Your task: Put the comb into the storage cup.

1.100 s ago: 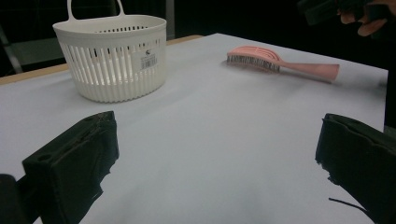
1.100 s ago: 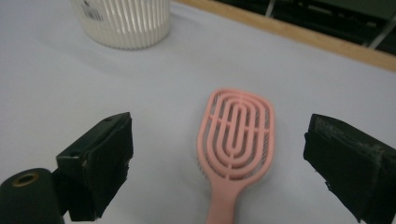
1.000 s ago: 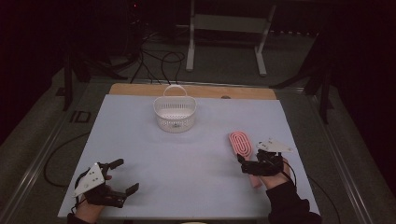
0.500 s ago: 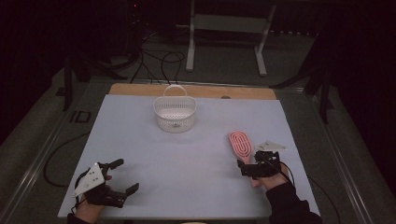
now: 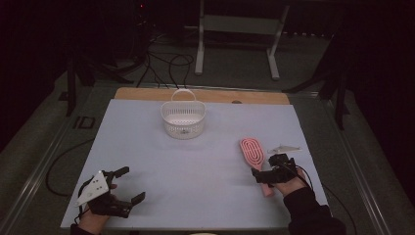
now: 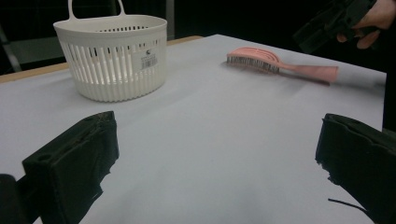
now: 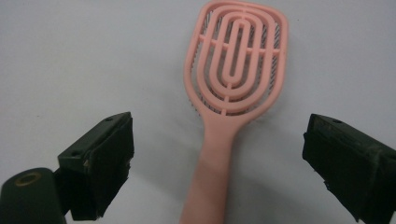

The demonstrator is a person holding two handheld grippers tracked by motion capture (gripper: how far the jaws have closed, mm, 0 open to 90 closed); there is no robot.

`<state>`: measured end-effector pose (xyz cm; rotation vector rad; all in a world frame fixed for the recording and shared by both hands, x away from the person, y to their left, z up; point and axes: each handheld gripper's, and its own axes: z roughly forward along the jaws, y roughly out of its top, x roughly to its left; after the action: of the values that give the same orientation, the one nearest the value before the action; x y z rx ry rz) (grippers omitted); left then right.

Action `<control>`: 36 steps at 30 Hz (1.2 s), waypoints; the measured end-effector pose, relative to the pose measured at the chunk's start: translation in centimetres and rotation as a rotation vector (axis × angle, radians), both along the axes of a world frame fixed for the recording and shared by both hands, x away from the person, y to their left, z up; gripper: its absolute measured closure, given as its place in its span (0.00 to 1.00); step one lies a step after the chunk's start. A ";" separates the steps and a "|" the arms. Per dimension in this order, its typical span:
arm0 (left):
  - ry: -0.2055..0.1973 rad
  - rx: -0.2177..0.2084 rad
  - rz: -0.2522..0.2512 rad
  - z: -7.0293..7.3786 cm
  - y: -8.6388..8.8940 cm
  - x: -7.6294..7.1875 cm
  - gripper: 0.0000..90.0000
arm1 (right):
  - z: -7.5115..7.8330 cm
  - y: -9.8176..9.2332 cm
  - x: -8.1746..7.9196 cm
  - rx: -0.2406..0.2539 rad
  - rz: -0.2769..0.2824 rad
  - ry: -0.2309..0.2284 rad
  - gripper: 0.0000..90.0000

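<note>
Dark floor, loose cables and a metal stand frame (image 5: 240, 36) ring a table (image 5: 147, 147) covered by a pale sheet, with a strip of bare wood (image 5: 147, 93) along its far edge. On the right half of that sheet lies a pink hairbrush (image 5: 252, 152), bristles down, its vented oval head pointing away from the person and its handle running back toward the near edge. The right gripper (image 5: 269, 169) hovers directly over the handle; in the right gripper view the hairbrush (image 7: 233, 93) runs up the middle between the two black jaws, which stand wide apart and touch nothing, the handle passing between them with clear sheet on either side. Just beyond the gripper, to the right of the brush head, a small pale object (image 5: 284, 148) lies on the sheet, too small to identify. Well apart, toward the far middle of the table, stands a white slotted basket (image 5: 183, 117) with an upright loop handle, upright and with open sheet between it and the brush. At the near left corner the left gripper (image 5: 129, 186) rests low over the sheet, its jaws spread wide and holding nothing; its own view looks across bare sheet to the basket (image 6: 112, 56) and the hairbrush (image 6: 261, 59) lying beyond
</note>
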<state>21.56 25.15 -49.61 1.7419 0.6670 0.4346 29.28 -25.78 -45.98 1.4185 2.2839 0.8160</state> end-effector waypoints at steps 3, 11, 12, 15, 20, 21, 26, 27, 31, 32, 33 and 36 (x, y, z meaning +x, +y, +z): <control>0.002 -0.003 -0.001 0.0 0.0 0.0 0.00 | -0.2 0.0 0.1 -0.003 -0.002 0.038 0.13; 0.006 -0.002 0.002 0.0 0.0 0.0 0.00 | -0.6 0.8 0.7 -0.035 -0.004 0.095 0.16; 0.008 -0.004 0.000 -0.1 0.0 0.1 0.00 | -0.6 0.8 0.7 -0.035 -0.004 0.095 0.18; 0.009 -0.004 0.000 -0.1 0.0 0.1 0.00 | -0.6 1.4 1.2 -0.086 -0.011 0.137 0.25; 0.009 -0.005 -0.002 -0.1 0.0 0.1 0.00 | -0.5 1.9 1.3 -0.125 -0.011 0.158 0.32; 0.007 -0.005 -0.001 -0.1 0.0 0.0 0.00 | -0.4 2.0 1.4 -0.138 -0.017 0.159 0.34; 0.006 -0.005 0.004 -0.1 0.0 0.0 0.00 | -0.6 2.2 1.6 -0.154 -0.028 0.196 0.37; 0.006 -0.008 0.005 -0.1 0.1 0.1 0.00 | -0.7 2.1 1.8 -0.156 -0.036 0.209 0.41; 0.006 -0.011 0.004 -0.1 0.1 0.0 0.00 | -0.9 1.9 2.3 -0.171 -0.048 0.227 0.46; 0.006 -0.008 0.005 -0.1 0.1 0.1 0.00 | -0.9 1.9 2.3 -0.171 -0.048 0.227 0.46; 0.007 -0.008 0.006 -0.1 0.1 0.1 0.00 | -0.9 1.9 2.4 -0.174 -0.053 0.231 0.48; 0.010 -0.010 0.003 -0.1 0.0 0.1 0.00 | -1.1 2.0 2.7 -0.183 -0.051 0.242 0.52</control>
<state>21.64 25.20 -49.72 1.7348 0.6783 0.4243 32.00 -23.82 -47.05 1.5543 2.4140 0.4256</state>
